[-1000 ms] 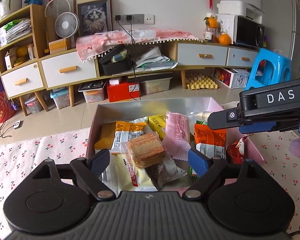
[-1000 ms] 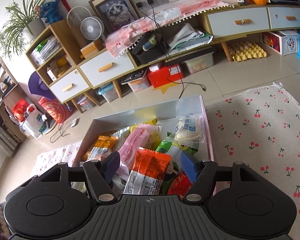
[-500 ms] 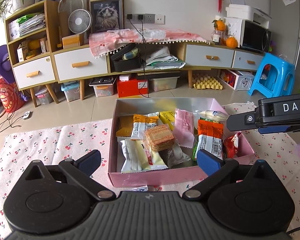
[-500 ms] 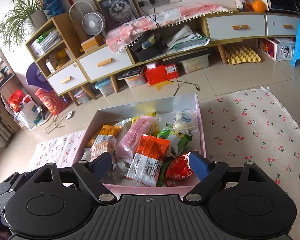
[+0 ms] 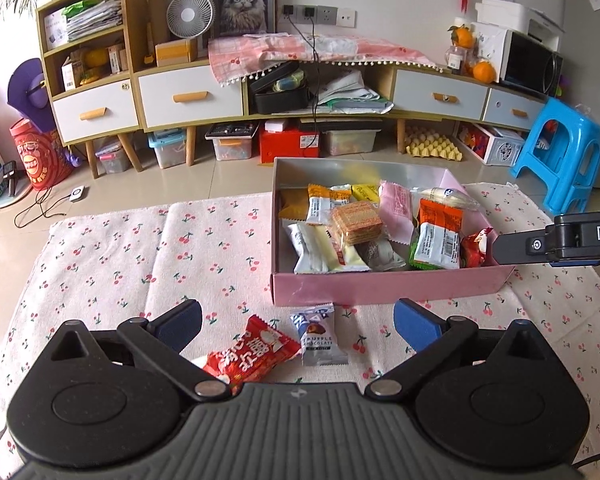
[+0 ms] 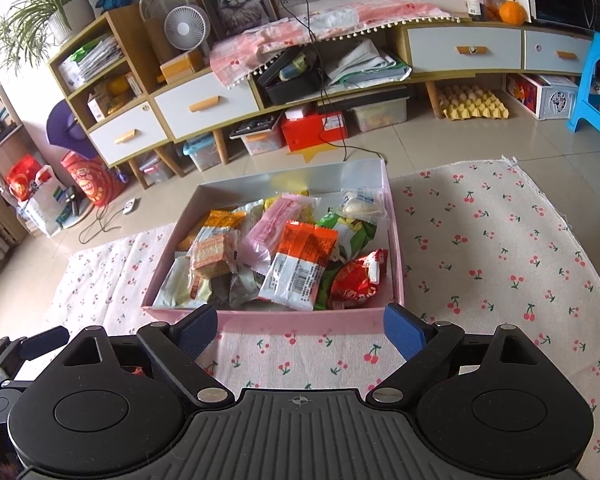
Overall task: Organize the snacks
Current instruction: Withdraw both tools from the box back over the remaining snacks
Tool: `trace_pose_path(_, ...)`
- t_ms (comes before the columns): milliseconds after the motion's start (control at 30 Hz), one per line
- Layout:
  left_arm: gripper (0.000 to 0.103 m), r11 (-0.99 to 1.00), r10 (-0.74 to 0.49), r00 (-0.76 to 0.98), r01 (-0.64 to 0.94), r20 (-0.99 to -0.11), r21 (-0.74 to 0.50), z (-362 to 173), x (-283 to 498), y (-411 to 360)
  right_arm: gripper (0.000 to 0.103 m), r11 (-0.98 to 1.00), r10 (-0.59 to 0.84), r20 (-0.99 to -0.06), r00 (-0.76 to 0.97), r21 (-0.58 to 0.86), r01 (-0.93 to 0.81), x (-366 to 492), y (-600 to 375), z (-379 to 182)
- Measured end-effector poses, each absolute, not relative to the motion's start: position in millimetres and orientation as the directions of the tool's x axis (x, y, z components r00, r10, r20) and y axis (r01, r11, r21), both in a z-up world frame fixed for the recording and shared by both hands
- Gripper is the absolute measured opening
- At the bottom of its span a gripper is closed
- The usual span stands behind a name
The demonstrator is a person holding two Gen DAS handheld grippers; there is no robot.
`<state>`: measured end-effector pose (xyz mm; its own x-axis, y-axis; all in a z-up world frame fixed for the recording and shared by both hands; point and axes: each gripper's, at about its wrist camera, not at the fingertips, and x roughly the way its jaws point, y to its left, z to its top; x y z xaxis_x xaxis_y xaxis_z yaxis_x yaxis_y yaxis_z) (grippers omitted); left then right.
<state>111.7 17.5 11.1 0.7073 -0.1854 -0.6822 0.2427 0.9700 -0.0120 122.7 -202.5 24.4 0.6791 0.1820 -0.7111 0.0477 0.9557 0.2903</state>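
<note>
A: What is seen closest to the left gripper (image 5: 296, 322)?

B: Its jaws are spread wide and nothing is held. Two loose snacks are found on the cherry-print cloth (image 5: 100, 264) between and just ahead of the blue pads: a red packet (image 5: 249, 350), partly hidden by the gripper body, and a small white truffle chocolate packet (image 5: 318, 336) beside it. Neither is touched.

A: And the right gripper (image 6: 300, 330)?

B: Its jaws have just been opening and are set wide, with only bare cloth between them. No snack is gripped.

A: Where is the box placed?

B: The pink box (image 5: 388, 290) is set just beyond both pairs of pads, its near wall facing them. It is filled with wrapped snacks: a wafer pack (image 5: 357, 222) on top at the middle, an orange-and-white packet (image 6: 302, 270) to its right, a pink wrapper (image 6: 274, 228) behind, and a red bag (image 6: 358, 280) in the near right corner. In the left wrist view, part of the right gripper is seen over the box's right corner.

A: What is found further back?

B: Tiled floor, then a low wooden cabinet (image 5: 188, 96) with white drawers, storage bins beneath it, a fan (image 5: 191, 15), a framed cat picture (image 5: 242, 2), and a blue stool (image 5: 560, 152) at the right.
</note>
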Motion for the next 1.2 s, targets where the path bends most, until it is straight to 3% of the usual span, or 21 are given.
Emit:
trace_pose_path(467,0.102,0.985,-0.144,0.682,0.169,-0.717,-0.037,-3.6,96.0,67.6,0.096,0.976,0.195,-0.720,0.666,0.212,-0.056,96.7,-164.3,3.8)
trace_pose_path(833,0.102,0.973,-0.118,0.695,0.224,-0.709,0.058,-24.5,103.2,98.3,0.097,0.972,0.227,-0.738,0.636,0.129,-0.197,92.7,-120.5,-19.1)
trace_pose_path(1200,0.102,0.945,-0.182,0.688,0.321,-0.703,0.069,-39.9,118.1,91.5,0.097,0.967,0.223,-0.769,0.599,0.094,-0.238,101.9,-99.2,-36.8)
